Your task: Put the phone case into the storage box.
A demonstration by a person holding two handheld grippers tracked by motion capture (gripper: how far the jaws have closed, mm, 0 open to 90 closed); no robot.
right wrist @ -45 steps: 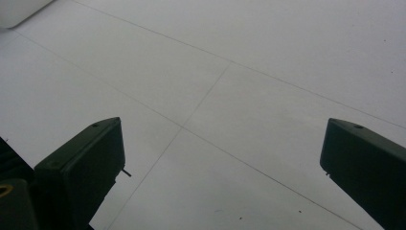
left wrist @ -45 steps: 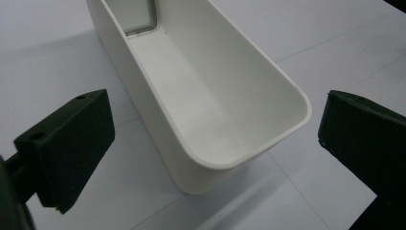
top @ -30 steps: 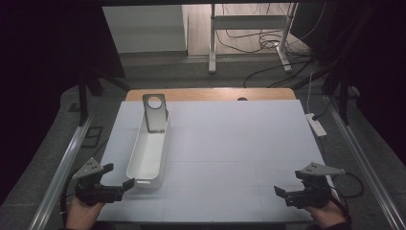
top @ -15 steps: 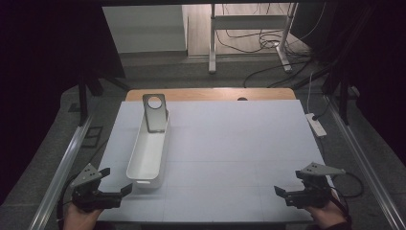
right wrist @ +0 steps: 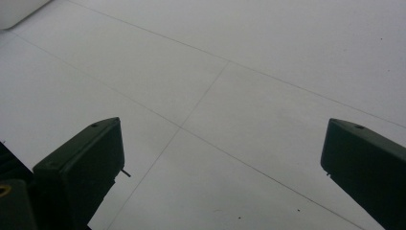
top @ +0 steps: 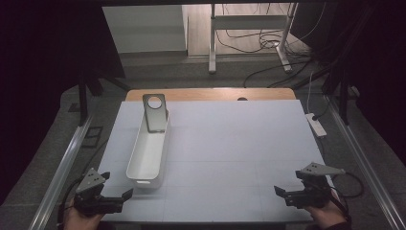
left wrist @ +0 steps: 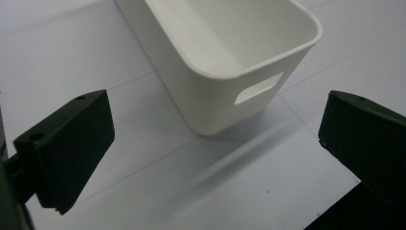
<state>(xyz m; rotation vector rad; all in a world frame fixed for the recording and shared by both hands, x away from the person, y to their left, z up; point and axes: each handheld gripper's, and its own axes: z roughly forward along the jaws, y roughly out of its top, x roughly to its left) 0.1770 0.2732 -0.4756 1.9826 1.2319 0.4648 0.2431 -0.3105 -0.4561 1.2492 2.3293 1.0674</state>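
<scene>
A long white bin (top: 147,152) lies lengthwise on the left part of the white table (top: 239,143). A grey metal plate with a round hole (top: 155,112) leans upright in its far end. My left gripper (top: 123,197) is at the near left corner, open, a short way from the bin's near end. In the left gripper view the bin's end wall with its handle slot (left wrist: 239,91) lies ahead of the wide-apart jaws of the left gripper (left wrist: 215,148). My right gripper (top: 283,194) is open at the near right, and the right gripper (right wrist: 220,163) holds nothing over bare table.
A white power strip (top: 316,123) lies off the table's right edge. A wooden strip (top: 210,94) runs along the far edge. Metal rails (top: 67,163) flank both sides. Cables and a stand's legs (top: 249,43) are on the floor beyond.
My left gripper has drawn back toward the near left corner, away from the bin. The right gripper and the bin have stayed put.
</scene>
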